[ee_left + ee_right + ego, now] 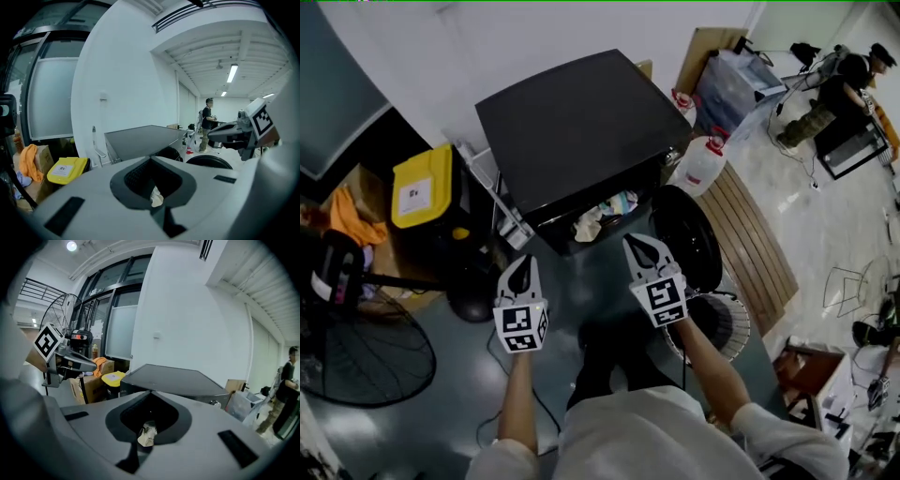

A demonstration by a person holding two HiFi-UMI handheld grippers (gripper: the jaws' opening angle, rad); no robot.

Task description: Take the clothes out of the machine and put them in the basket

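Holding both tongs out over the dark floor, I point them at the machine, a black box whose round door hangs open on the right. My left tongs are pinched together with nothing in them, the two tips meeting in a point. My right tongs are closed the same way and carry nothing either; they sit a little nearer the opening than the left pair. The clothes lie inside the machine as a pale, crumpled heap just behind the front edge, ahead of both tips and touched by neither. In the right gripper view a scrap of that pale cloth shows through the hollow behind the closed tips. The basket, white and made of wire, stands on the floor under my right forearm, just beside the lower rim of the door. A yellow-lidded bin stands left of the machine and a fan sits further left, nearer me.
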